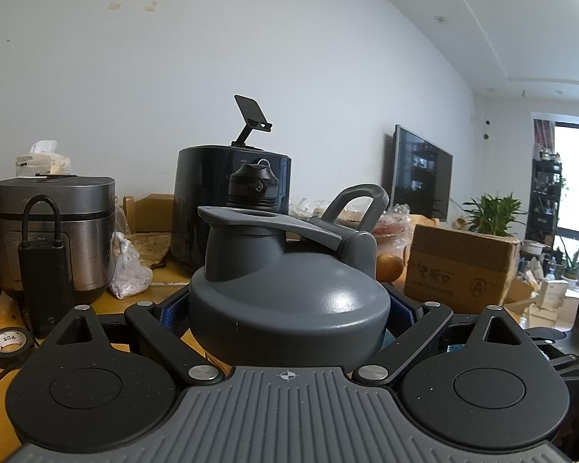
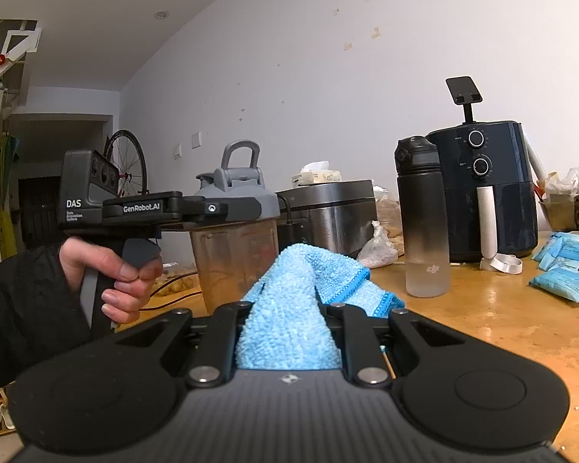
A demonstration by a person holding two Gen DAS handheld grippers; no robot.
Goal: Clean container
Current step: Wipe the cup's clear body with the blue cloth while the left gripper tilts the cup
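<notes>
Wooden table (image 2: pixel 482 316); cloth (image 2: pixel 289 328) half-hidden in right tool (image 2: pixel 287 320).

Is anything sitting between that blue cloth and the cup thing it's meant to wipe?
Nothing visible. The right gripper holds the blue cloth, and the container, gripped at its grey lid by the left gripper, stands just beyond it.

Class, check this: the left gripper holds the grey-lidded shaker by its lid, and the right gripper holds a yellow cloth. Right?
Not quite. The cloth in the right gripper is blue, as the right wrist view shows. The left gripper does hold the shaker by its grey lid.
</notes>
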